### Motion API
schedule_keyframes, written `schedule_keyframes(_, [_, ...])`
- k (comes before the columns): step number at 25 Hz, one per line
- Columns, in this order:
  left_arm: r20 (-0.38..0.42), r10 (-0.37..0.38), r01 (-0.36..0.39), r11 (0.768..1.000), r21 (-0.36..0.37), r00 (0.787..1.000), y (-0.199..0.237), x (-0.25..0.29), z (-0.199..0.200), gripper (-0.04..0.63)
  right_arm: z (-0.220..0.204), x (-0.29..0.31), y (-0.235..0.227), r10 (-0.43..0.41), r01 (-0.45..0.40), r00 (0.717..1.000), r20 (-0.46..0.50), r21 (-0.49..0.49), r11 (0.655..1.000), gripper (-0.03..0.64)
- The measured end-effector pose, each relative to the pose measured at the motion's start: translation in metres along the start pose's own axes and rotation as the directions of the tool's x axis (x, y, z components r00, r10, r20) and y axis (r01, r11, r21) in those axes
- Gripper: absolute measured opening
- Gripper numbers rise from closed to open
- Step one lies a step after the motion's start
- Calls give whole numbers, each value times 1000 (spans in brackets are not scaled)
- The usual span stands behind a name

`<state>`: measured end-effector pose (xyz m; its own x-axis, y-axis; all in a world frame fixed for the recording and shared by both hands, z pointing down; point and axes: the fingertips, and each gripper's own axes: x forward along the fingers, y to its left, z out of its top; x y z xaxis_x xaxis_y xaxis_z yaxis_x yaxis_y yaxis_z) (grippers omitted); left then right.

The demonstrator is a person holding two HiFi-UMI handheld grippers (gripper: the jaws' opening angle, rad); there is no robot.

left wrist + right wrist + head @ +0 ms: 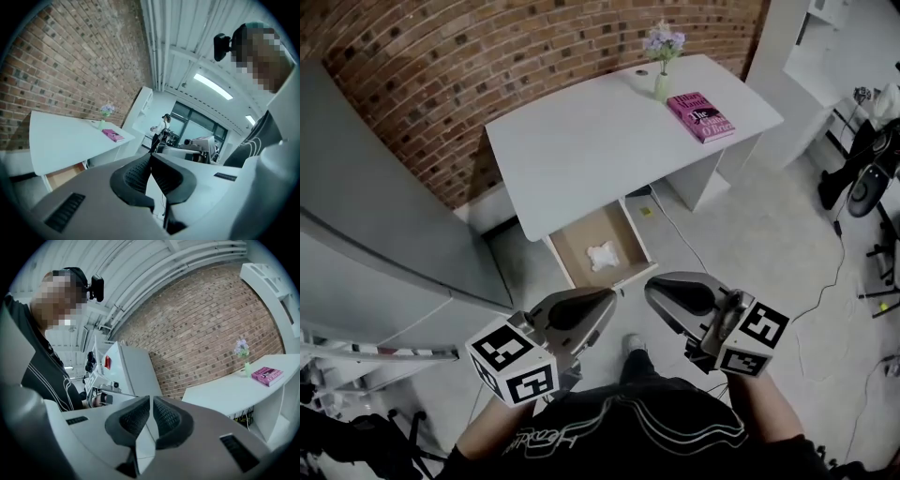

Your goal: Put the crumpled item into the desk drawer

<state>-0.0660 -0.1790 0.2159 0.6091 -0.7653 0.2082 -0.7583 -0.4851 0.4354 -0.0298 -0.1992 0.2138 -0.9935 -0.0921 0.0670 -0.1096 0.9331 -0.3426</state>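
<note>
Head view: pink book (701,116) beside flower vase (662,86) on desk (581,145).

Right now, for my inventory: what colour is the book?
Pink book, best in the head view.

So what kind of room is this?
Probably an office or workroom. There is a white desk with an open drawer, a pink book lying on top of it, and a brick wall behind.
</note>
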Motion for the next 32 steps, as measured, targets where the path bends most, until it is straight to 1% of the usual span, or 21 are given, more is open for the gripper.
schedule_keyframes(2, [4,-26,26,999,31,1000,-16,-6,3,21,6,-7,11,-3,3,1000,13,-5,1000,52])
schedule_keyframes(4, [16,-38,38,999,35,999,-26,-11,8,21,13,-12,20,-6,7,1000,25,-11,1000,52])
schedule_keyframes(9, [44,-28,25,997,77,999,-36,-19,16,21,18,-18,33,-26,27,999,27,-38,999,52])
schedule_keyframes(16, [61,-16,14,999,31,998,-36,-23,19,21,20,-21,39,-28,29,999,25,-41,999,52])
schedule_keyframes(25, [50,-15,13,999,41,999,-37,-13,20,21,19,-19,32,-20,21,1000,9,-51,998,52])
schedule_keyframes(32, [42,-22,20,999,36,999,-33,0,22,21,20,-18,19,-21,21,1000,6,-47,999,52])
